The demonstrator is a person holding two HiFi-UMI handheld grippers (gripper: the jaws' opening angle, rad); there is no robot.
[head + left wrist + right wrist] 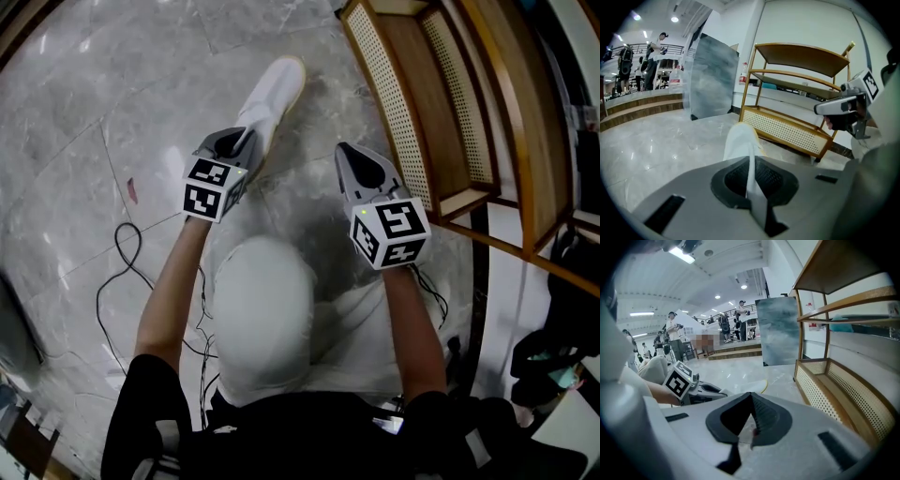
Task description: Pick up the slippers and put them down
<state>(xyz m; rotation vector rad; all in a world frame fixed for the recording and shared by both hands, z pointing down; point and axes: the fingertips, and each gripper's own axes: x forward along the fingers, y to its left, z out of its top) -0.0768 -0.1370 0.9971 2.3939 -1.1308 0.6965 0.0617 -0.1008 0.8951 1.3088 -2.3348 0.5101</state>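
A white slipper (277, 89) with a pale yellow sole rim hangs toe-forward over the grey marble floor. My left gripper (234, 141) is shut on its heel edge. In the left gripper view the thin white edge runs straight between the dark pads of the left gripper (751, 180), and the slipper (740, 140) stretches away ahead. My right gripper (361, 169) is beside it on the right, near the wooden rack, and holds nothing. Seen in its own view, the right gripper (751, 425) has its pads together. The slipper's toe (752, 386) shows beyond the left gripper (701, 391).
A wooden shoe rack (422, 103) with cane-mesh sides stands at the right, close to the right gripper; its low shelf (834, 385) is bare. Black cables (122, 253) lie on the floor at the left. A grey panel (712, 75) leans behind. People stand far off.
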